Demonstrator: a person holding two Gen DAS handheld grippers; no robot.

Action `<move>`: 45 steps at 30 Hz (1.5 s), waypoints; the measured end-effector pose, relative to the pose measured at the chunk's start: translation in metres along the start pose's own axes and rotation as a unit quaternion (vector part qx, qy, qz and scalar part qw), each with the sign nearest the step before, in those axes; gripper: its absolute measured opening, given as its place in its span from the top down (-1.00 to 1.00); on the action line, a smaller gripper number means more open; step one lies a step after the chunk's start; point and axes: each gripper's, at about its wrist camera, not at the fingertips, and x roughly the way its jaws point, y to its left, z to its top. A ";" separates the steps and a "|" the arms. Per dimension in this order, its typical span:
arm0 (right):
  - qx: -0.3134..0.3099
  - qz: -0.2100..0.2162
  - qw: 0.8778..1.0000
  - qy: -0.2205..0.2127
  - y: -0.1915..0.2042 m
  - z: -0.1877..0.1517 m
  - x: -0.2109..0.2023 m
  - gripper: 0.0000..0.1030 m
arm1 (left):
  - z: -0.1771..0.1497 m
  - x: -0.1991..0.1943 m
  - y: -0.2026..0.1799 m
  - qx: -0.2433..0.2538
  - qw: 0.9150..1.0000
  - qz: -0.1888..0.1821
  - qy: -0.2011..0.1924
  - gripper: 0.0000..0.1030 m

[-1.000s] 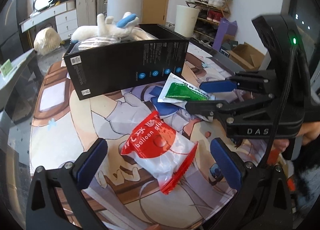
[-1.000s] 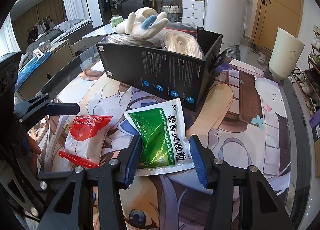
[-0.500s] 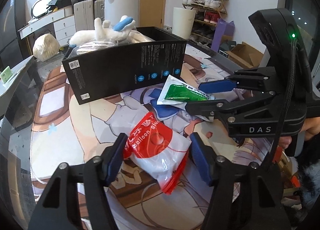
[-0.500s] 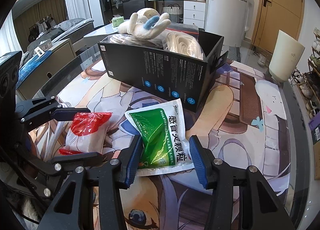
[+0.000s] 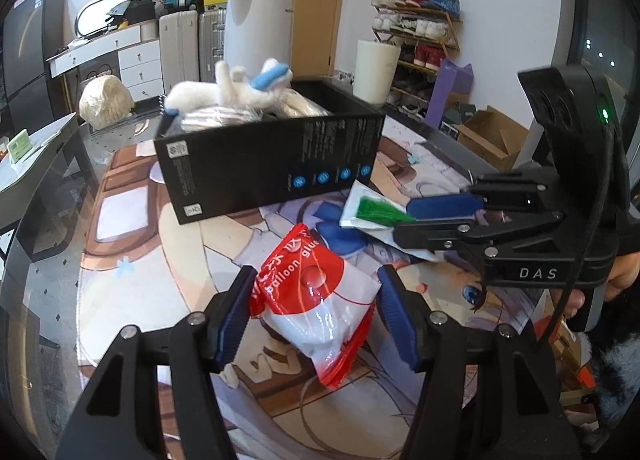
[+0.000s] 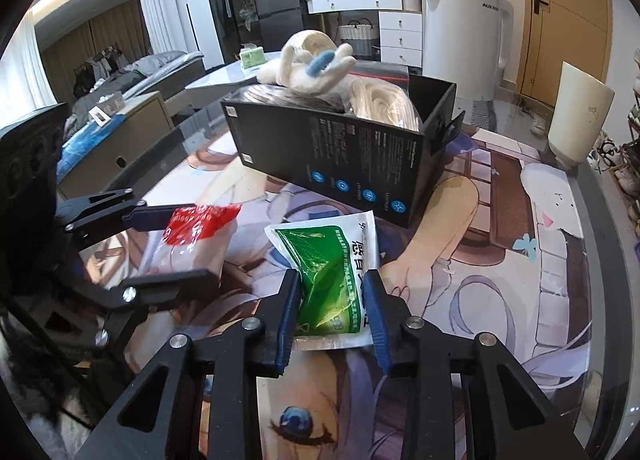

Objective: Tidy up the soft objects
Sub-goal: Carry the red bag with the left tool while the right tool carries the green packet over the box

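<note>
Before the box (image 5: 272, 164): left hand-held gripper (image 5: 314, 318) clamping red bag (image 5: 316, 300), right hand-held gripper (image 6: 332, 300) pinching green packet (image 6: 332, 280). Risk: slick film slipping, snagging box rim.

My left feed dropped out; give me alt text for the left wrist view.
The left gripper is shut on a red-and-clear plastic balloon-glue bag above the printed table mat. Beyond stands a black cardboard box holding a white plush toy; at right, the right gripper pinches a green-and-white sachet.

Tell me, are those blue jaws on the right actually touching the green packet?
Touching. In the right wrist view the right gripper has both jaws pressed against the green packet, which buckles between them.
</note>
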 end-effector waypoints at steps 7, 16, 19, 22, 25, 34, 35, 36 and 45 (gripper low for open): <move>-0.012 -0.007 1.000 -0.001 0.003 0.000 -0.004 0.78 | 0.003 -0.004 0.007 -0.007 1.000 0.004 -0.010 -0.18; -0.038 -0.035 0.999 0.009 0.000 0.006 0.000 0.10 | 0.004 -0.002 0.011 -0.010 1.000 0.006 -0.009 -0.18; -0.038 -0.026 0.999 0.022 -0.004 0.008 0.009 0.01 | 0.006 -0.002 0.012 -0.012 1.000 0.007 -0.011 -0.18; -0.047 -0.020 0.998 0.037 -0.004 0.010 0.017 -0.26 | 0.009 -0.002 0.014 -0.012 1.000 0.009 -0.014 -0.18; -0.052 -0.025 0.998 0.041 -0.003 0.011 0.024 -0.26 | 0.012 -0.003 0.017 -0.012 1.000 0.010 -0.020 -0.18; -0.030 -0.022 0.999 0.028 -0.007 0.007 0.018 0.25 | 0.022 -0.010 0.023 -0.010 0.999 0.015 -0.035 -0.18; -0.030 -0.021 0.999 0.026 -0.007 0.006 0.017 0.26 | 0.022 -0.010 0.023 -0.009 0.999 0.016 -0.037 -0.18; -0.031 -0.021 0.999 0.022 -0.006 0.005 0.016 0.28 | 0.023 -0.012 0.023 -0.008 0.999 0.017 -0.039 -0.18; -0.018 0.013 0.999 -0.031 0.002 0.007 -0.011 0.33 | 0.036 -0.025 0.030 -0.016 0.998 0.020 -0.063 -0.19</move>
